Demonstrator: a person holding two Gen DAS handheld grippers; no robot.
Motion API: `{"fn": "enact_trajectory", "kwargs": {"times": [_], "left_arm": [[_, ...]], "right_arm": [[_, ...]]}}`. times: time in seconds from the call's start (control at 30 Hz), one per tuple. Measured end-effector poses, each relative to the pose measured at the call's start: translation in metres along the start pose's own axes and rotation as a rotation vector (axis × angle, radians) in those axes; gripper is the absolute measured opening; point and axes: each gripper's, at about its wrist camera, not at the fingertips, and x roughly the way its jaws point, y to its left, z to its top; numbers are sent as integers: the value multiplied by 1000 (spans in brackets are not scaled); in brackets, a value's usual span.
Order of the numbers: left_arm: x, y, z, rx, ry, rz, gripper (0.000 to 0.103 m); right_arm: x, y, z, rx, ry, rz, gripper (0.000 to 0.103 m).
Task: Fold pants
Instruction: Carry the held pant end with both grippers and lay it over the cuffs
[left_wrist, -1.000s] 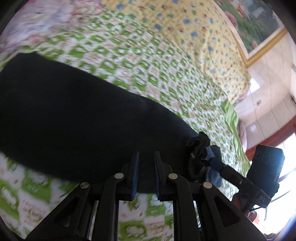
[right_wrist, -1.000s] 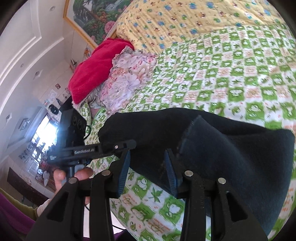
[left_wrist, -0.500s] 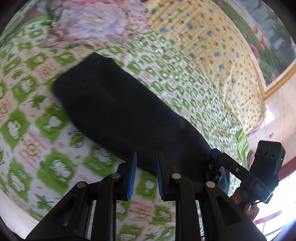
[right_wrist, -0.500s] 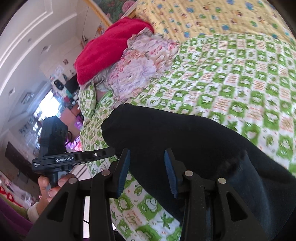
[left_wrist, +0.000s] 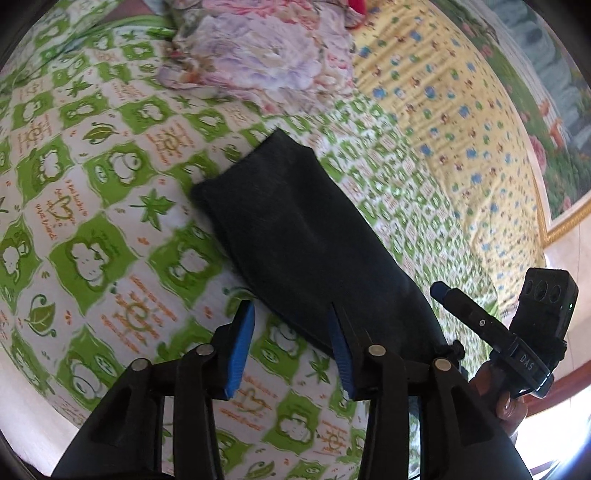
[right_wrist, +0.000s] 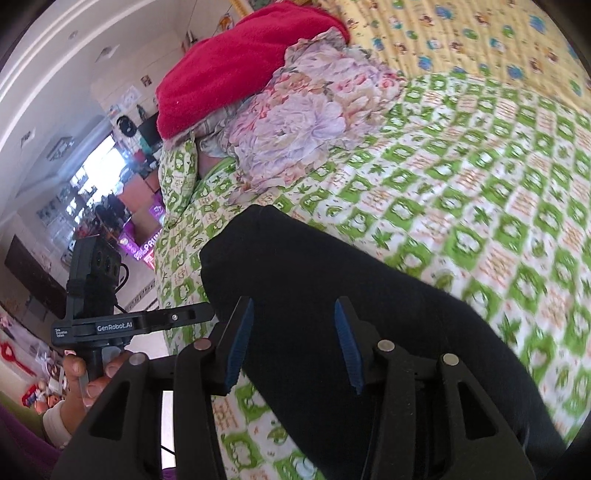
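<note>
Black knit pants (left_wrist: 314, 236) lie folded, oblong, on quilted bedspread (left_wrist: 92, 206); left tool (left_wrist: 291, 347) and right tool (right_wrist: 291, 343) opening, empty.

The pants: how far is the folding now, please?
Done: the black pants lie on the green checked bedspread as one long narrow band. In hand: nothing; the left gripper and right gripper are opening, not pinching cloth. Left: probably folding the band shorter.

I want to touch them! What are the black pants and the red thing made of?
The black pants look like soft matte knit or fleece: no shine, slightly fuzzy edges. The red thing seems to be plush fleece or terry, with a nubby pile. Exact fibres can't be told.
</note>
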Motion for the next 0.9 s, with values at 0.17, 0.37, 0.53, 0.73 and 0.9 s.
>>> {"fn": "enact_trajectory", "kwargs": {"times": [0.17,0.37,0.53,0.73,0.9], "left_arm": [[2,12,8,-37,-13,10,42],[6,24,14,-84,-21,9,45],[10,33,18,-116,-21,-5,45],[14,36,19,-137,-26,-7,46],[20,38,24,-155,-31,-12,46]], "right_arm": [[26,5,22,-51,50,0,48],[62,12,49,-126,94,14,48],[90,9,65,-155,135,52,48],[129,7,80,-188,238,99,49],[154,7,91,-221,317,145,48]]}}
